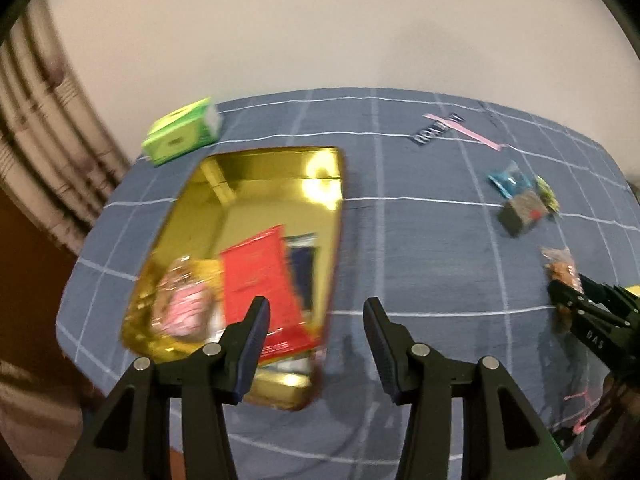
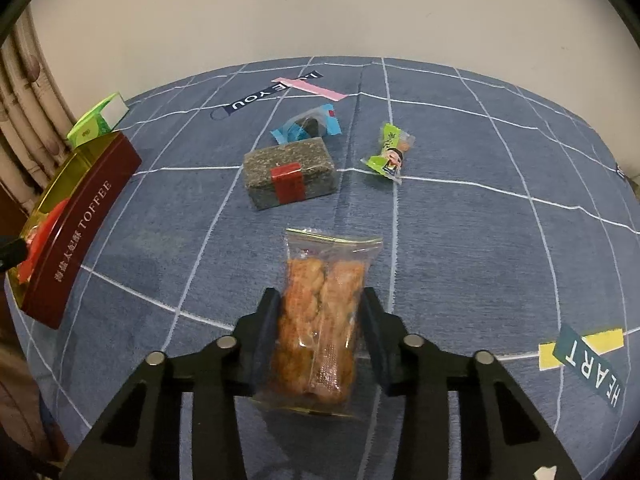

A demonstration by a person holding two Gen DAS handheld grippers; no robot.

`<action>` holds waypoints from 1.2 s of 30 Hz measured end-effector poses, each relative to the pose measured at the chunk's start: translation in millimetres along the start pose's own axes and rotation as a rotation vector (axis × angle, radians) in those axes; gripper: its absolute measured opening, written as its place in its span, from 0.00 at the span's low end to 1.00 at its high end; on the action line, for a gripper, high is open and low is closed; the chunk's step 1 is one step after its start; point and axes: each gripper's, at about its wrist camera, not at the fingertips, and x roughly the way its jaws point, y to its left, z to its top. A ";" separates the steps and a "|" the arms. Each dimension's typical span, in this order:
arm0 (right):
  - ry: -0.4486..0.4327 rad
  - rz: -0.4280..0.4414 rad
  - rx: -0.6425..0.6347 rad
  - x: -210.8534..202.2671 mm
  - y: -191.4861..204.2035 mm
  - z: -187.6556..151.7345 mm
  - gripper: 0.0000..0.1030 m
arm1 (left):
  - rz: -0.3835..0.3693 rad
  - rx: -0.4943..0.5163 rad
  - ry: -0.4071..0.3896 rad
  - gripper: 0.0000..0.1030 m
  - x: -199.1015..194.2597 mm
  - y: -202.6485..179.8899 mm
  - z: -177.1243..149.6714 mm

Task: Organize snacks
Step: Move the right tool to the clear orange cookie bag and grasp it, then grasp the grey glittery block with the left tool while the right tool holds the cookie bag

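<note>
Roughly, the sorting looks partly done, with a few snacks in the tin and several still out on the cloth. Nearest in the right wrist view, the right gripper (image 2: 320, 320) has its jaws drawn in narrow against both sides of a clear bag of fried twists (image 2: 320, 320), which lies flat on the blue checked cloth (image 2: 460, 240); the pads appear to press the bag, so I judge the pick-up to be the step in hand, with the carry to the tin still ahead. The left gripper (image 1: 316, 320) hangs with its jaws wide and nothing between them, above the near end of the gold toffee tin (image 1: 256, 184). That tin lies open; inside it are a red packet (image 1: 256, 280), a pink-and-white wrapped sweet (image 1: 188, 308) beside it and something dark behind the red packet that is too blurred to name. Its far half is bare. Further out on the cloth, still to be gathered, are a speckled grey box with a red band (image 2: 290, 178), a blue wrapper (image 2: 306, 126) just behind it and a green candy (image 2: 390, 152) off to its right. Beyond the tin sits a green box (image 1: 182, 132), and whether it belongs to the snacks I cannot tell.
</note>
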 end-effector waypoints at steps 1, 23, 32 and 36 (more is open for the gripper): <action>-0.001 0.006 -0.007 -0.2 -0.8 -0.3 0.35 | -0.007 0.010 0.003 0.48 1.9 -7.0 1.9; -0.101 -0.174 0.092 10.5 -123.8 27.1 0.35 | -0.244 0.027 0.163 0.64 49.3 -115.4 49.8; -0.112 -0.168 0.090 10.0 -124.4 25.7 0.36 | -0.349 -0.011 0.153 0.66 56.2 -154.4 66.5; -0.110 -0.172 0.085 11.0 -123.1 26.0 0.37 | -0.367 -0.054 0.123 0.75 59.3 -164.1 73.7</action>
